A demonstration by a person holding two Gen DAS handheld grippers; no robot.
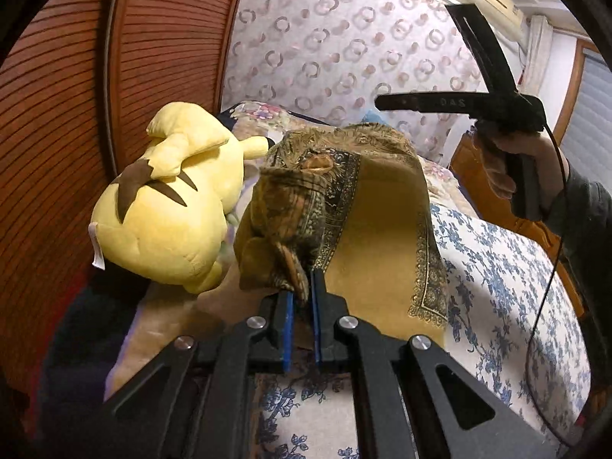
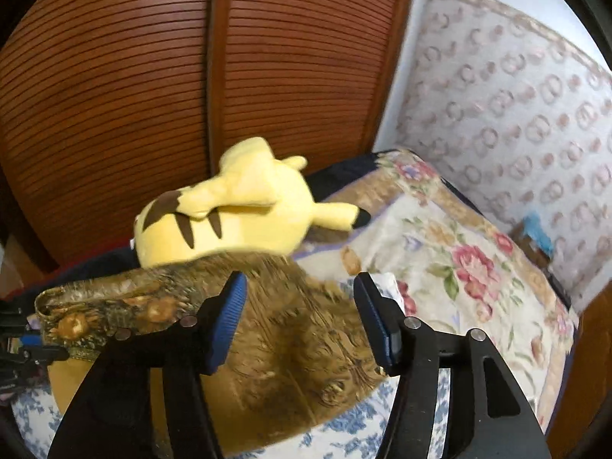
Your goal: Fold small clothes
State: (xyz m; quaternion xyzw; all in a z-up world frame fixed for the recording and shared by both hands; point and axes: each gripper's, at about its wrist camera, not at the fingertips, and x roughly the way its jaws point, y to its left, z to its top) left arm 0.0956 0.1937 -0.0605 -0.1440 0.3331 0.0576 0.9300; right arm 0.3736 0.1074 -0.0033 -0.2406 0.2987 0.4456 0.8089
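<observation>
At lower centre the left gripper [image 1: 302,298] pinches the patterned cloth [image 1: 306,206] to anchor its fold, while the right gripper [image 2: 300,317] hangs spread, empty.

Cloth [image 1: 355,206] on the bed [image 1: 508,267], plush toy [image 1: 168,206] just left

light: warm indoor, moderate, soft shadows | left wrist: sharp, bright window [image 1: 589,114] at right edge | right wrist: motion blur on patterned cloth [image 2: 290,329] and plush toy [image 2: 237,214] | both: heavy fisheye bend, black corner vignette
</observation>
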